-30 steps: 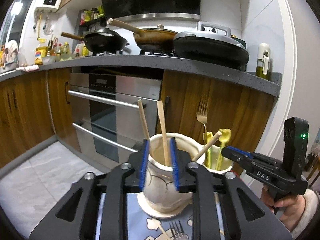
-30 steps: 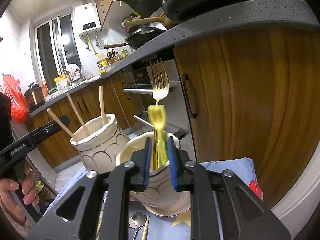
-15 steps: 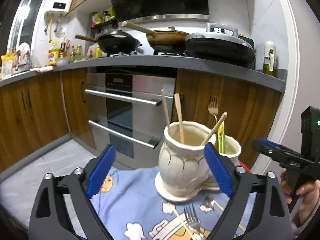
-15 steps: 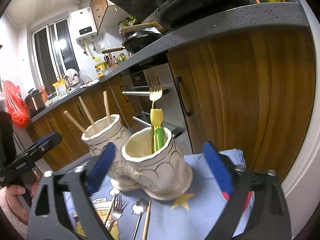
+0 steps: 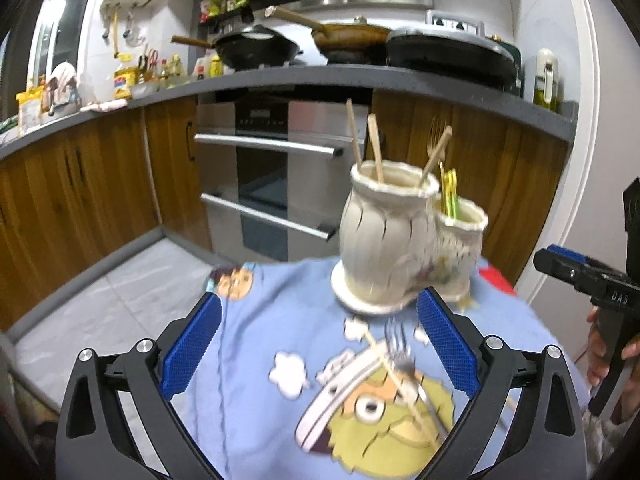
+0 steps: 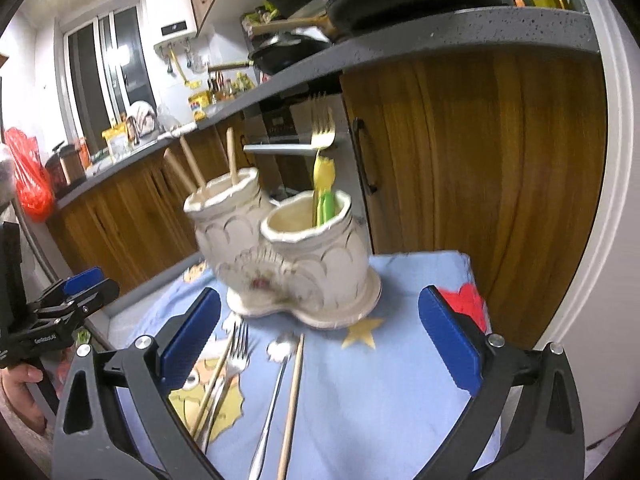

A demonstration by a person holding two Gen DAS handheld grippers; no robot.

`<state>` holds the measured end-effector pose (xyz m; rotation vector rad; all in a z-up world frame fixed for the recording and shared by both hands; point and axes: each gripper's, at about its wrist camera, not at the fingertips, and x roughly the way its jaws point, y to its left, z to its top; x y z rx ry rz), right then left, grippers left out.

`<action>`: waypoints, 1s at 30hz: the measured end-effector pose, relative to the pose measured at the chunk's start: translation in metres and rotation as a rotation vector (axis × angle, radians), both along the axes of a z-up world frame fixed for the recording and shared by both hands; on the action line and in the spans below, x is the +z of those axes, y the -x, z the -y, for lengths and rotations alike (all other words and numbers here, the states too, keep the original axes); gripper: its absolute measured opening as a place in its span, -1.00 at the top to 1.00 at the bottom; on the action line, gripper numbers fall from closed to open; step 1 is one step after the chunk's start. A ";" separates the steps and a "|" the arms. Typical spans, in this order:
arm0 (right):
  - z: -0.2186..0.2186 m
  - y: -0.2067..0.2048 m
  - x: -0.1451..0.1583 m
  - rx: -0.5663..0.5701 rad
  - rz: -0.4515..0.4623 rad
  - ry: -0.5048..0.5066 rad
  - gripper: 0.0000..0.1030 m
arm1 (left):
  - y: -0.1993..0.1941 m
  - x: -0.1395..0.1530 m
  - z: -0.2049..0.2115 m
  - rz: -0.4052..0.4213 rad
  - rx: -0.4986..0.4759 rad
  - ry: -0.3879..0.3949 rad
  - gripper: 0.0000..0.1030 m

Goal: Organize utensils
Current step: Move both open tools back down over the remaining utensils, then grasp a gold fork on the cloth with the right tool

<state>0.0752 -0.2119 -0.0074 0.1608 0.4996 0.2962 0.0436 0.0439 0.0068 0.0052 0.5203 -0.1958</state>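
Both tongs have drawn back from the holder since a second ago, when each sat nearly pressed together over one of its cups; their jaws have just been opening, and nothing lies between them now.

Nearest me, my left tongs (image 5: 318,334) stand spread wide above the blue cartoon cloth (image 5: 256,360) on the table, with a loose fork (image 5: 400,350) and a chopstick (image 5: 394,368) crossing on the cloth between the blue pads. My right tongs (image 6: 320,334) are spread just as wide over another fork (image 6: 234,360), a spoon (image 6: 276,376) and a single chopstick (image 6: 294,384) lying flat.

Just beyond the pads sits the cream ceramic holder (image 6: 288,256), two joined cups on one base, apart from both tongs. Its left cup (image 5: 382,236) carries three wooden chopsticks (image 5: 376,148) leaning outward. Its right cup (image 6: 316,248) carries a gold fork (image 6: 322,136) upright, with yellow and green plastic utensils (image 6: 322,196) beside it.

Behind it are wooden cabinets (image 5: 80,200), an oven (image 5: 276,176) and pans (image 5: 256,50) on the counter.
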 end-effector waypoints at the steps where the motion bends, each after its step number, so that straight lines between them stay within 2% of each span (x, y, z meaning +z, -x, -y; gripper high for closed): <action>1: -0.004 0.002 -0.004 0.007 -0.019 0.013 -0.90 | 0.005 -0.004 -0.003 -0.015 0.004 -0.002 -0.89; 7: -0.033 0.006 -0.027 0.057 -0.130 0.102 -0.90 | 0.023 -0.030 -0.013 -0.101 0.034 -0.028 -0.89; 14: -0.070 0.006 -0.049 0.114 -0.206 0.184 -0.87 | 0.031 -0.047 -0.021 -0.157 0.045 -0.040 -0.89; 18: -0.091 0.000 -0.057 0.153 -0.265 0.198 -0.58 | 0.032 -0.048 -0.022 -0.161 0.038 -0.033 -0.89; 20: -0.099 -0.002 -0.060 0.169 -0.293 0.207 -0.34 | 0.032 -0.047 -0.021 -0.158 0.032 -0.033 -0.89; 25: -0.119 -0.007 -0.069 0.200 -0.349 0.227 0.03 | 0.033 -0.047 -0.019 -0.149 0.019 -0.038 -0.89; 26: -0.121 -0.008 -0.071 0.200 -0.355 0.234 0.18 | 0.033 -0.047 -0.019 -0.152 0.019 -0.039 -0.89; 30: -0.125 -0.012 -0.076 0.195 -0.380 0.242 0.40 | 0.033 -0.048 -0.020 -0.155 0.014 -0.029 -0.89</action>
